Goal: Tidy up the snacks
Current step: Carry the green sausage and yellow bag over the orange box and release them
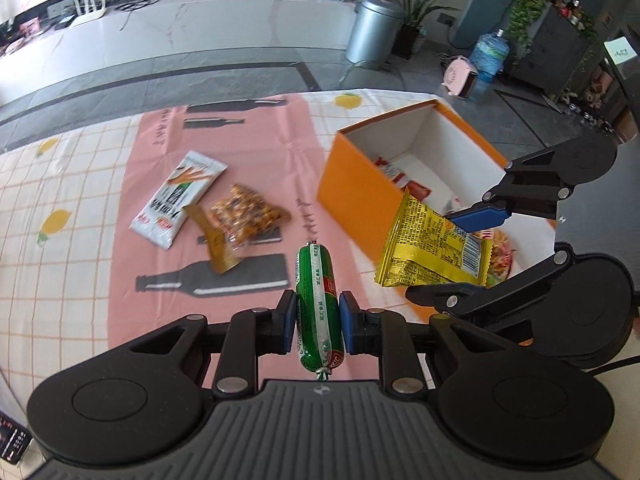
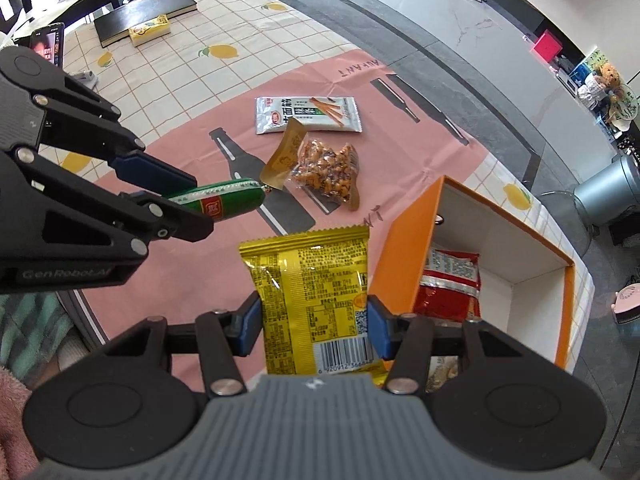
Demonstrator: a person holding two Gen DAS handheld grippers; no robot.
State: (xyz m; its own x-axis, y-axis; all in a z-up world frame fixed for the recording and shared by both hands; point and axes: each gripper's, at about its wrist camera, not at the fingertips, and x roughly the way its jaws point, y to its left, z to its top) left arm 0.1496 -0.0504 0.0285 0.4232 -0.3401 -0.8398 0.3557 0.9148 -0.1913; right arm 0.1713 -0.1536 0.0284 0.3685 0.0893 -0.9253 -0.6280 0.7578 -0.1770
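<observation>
Two snacks are held clear of the table: left gripper [image 1: 318,322] pinches the green sausage [image 1: 319,312]; right gripper [image 2: 315,326] clamps the yellow packet [image 2: 316,300] near the orange box [image 2: 404,240]. Carry each fully over the opening before releasing, avoiding the near wall.

Grey bin [image 1: 374,32], water jug [image 1: 489,54], black book [image 2: 146,16], phone [image 2: 48,42] nr table edge.

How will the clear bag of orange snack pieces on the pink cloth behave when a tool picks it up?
The clear snack bag will probably sag, since its film looks thin and crumpled. It seems light, being small with loose pieces. Its folded tan header may bend if pinched there.
</observation>
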